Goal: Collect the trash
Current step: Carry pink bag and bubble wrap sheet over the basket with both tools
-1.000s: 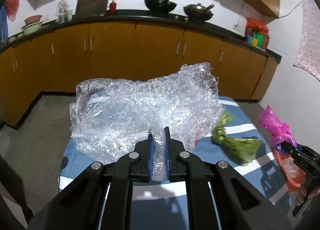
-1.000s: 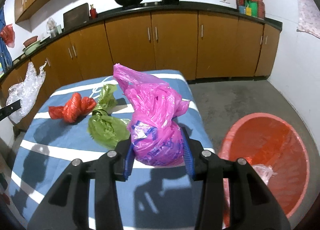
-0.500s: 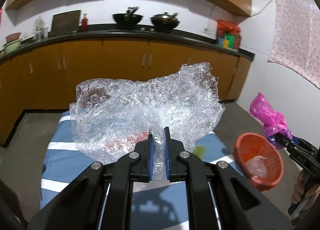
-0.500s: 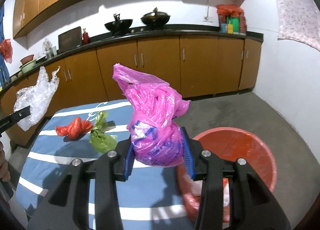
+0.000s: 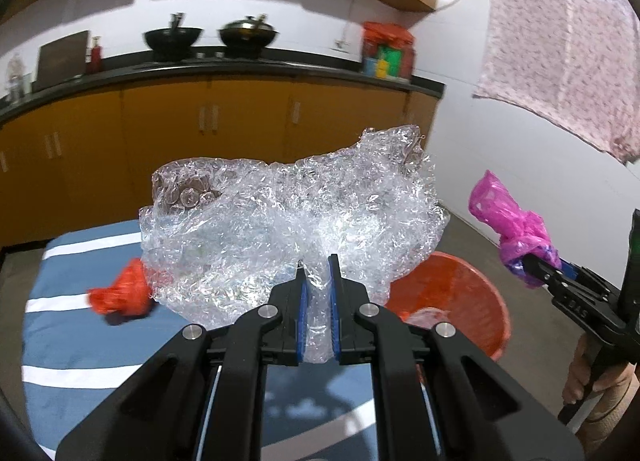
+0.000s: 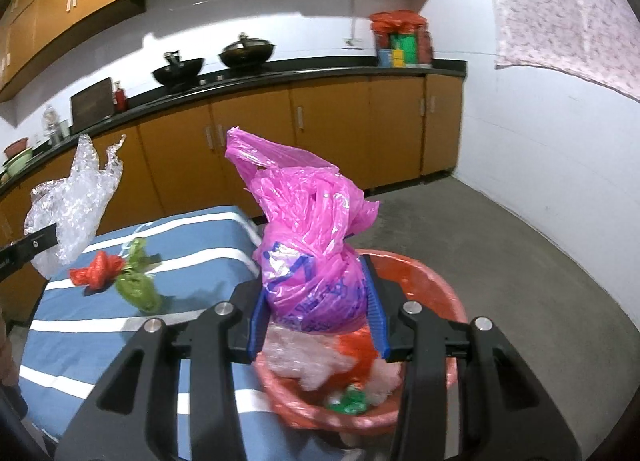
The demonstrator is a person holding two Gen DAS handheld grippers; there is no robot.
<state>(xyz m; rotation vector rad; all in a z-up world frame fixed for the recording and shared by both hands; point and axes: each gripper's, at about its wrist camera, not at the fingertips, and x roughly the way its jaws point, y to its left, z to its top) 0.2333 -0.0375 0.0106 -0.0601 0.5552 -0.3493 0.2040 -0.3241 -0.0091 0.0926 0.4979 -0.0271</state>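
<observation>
1. Both of our grippers have swung toward 3 o'clock since a second ago: the orange basin (image 6: 420,281), then off at 4 o'clock in the right wrist view, now sits straight under the right gripper (image 6: 316,297), and it has come into the left wrist view, where only the table showed before.
2. We hold the left gripper (image 5: 318,293) pinched tight on a crumpled sheet of clear bubble wrap (image 5: 288,229), which fans out above the jaws toward 12 o'clock.
3. Our right gripper has its jaws partly apart, clamped on a knotted pink plastic bag (image 6: 308,237); the blue pads press its sides and its loose top stands up toward 12 o'clock.
4. From the left wrist view the pink bag shows at 3 o'clock, with our hand (image 5: 596,389) on the handle at 4 o'clock.
5. Some trash already lies in the basin: pale plastic and a green scrap (image 6: 348,401) at 6 o'clock.
6. On the blue striped table (image 6: 100,325), at 9 o'clock in the right wrist view, a red bag (image 6: 96,271) and a green bag (image 6: 138,285) lie just beside each other.
7. Beyond the table we see wooden cabinets (image 6: 320,133).
</observation>
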